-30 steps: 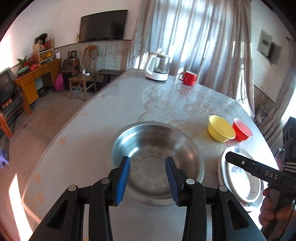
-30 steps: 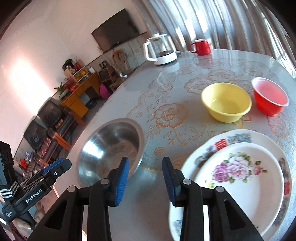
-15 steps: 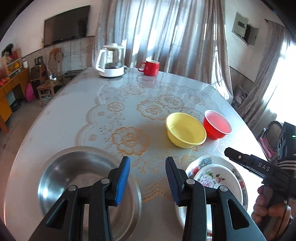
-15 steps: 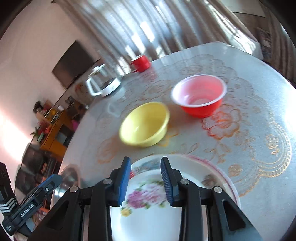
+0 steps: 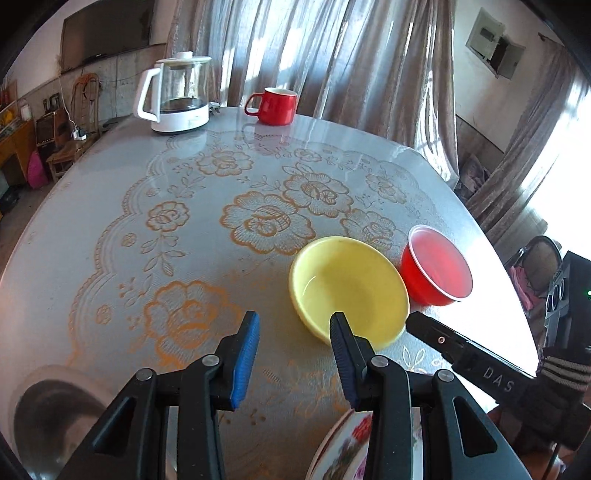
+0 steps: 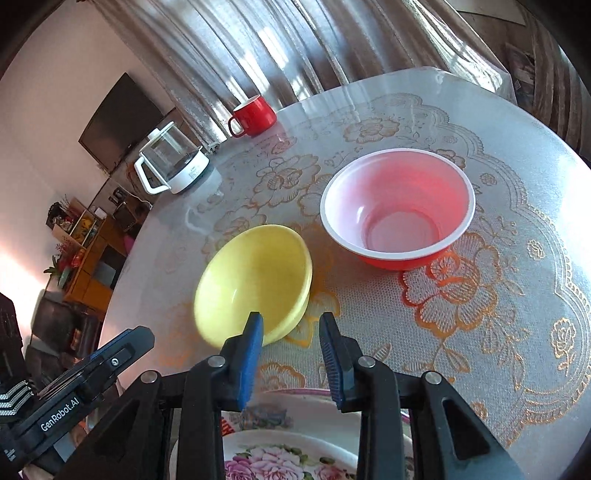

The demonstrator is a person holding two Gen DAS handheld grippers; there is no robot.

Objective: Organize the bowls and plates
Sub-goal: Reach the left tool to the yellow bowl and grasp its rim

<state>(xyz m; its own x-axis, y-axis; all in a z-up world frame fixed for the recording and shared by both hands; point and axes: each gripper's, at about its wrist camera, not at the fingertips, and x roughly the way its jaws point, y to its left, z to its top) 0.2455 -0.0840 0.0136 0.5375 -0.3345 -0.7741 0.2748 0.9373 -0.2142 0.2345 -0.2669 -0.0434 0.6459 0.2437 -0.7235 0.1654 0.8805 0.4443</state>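
left gripper (image 5: pixel 293 341) jaws wide apart, empty | right gripper (image 6: pixel 290 341) jaws wide apart, empty, over stacked floral plates (image 6: pixel 280 458) | yellow bowl (image 6: pixel 255 286) just ahead-left of the right jaws, nearer that hand, empty | red bowl (image 6: pixel 397 206) farther right, empty | steel bowl (image 5: pixel 55 413) near left

Far end of the table, and the room behind it

A glass kettle (image 5: pixel 176 96) on a white base stood near a red mug (image 5: pixel 274 105) on the floral tablecloth (image 5: pixel 184 206). Grey curtains (image 5: pixel 332 55) hung behind them, and a dark television (image 5: pixel 107 31) was mounted on the wall.
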